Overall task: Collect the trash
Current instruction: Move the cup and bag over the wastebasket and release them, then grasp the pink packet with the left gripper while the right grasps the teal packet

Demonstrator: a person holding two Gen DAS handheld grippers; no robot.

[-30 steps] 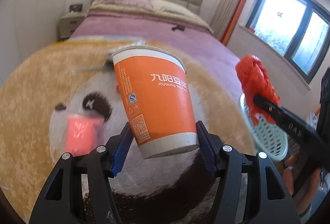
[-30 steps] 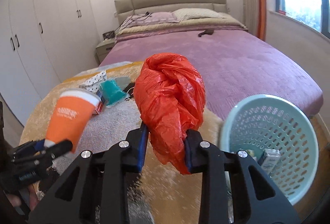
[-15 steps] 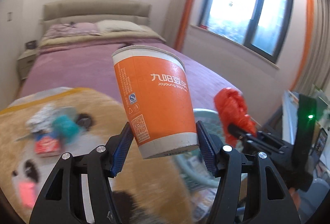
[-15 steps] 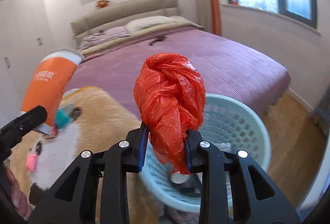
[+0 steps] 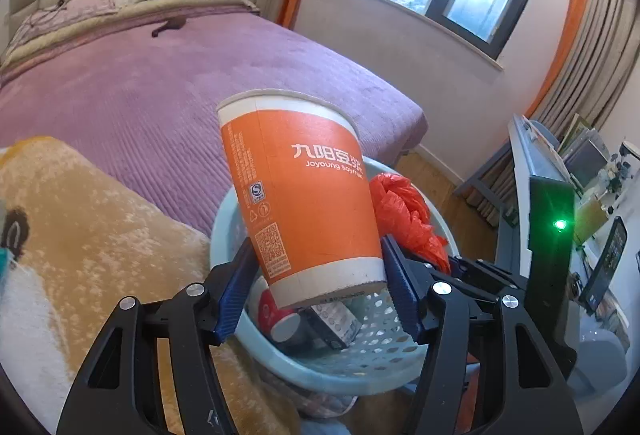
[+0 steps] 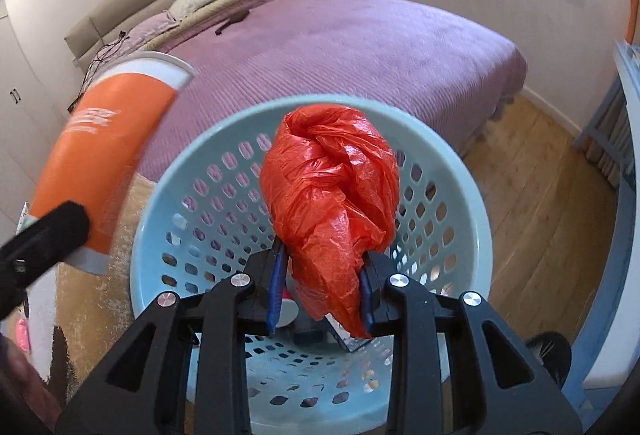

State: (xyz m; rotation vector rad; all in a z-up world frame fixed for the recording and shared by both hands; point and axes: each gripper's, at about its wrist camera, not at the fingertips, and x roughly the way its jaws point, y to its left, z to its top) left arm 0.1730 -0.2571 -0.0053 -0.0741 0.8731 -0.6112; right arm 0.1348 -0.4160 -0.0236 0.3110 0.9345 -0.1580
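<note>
Two grips half-hide the basket and its dim litter: left gripper jaws clasp the cup, right gripper jaws, just easing apart, pinch the red bag.

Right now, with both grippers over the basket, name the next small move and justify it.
Probably finish opening the right gripper, whose jaws have just been opening: the red bag between its pads hangs over the blue basket. The orange cup can follow.
</note>
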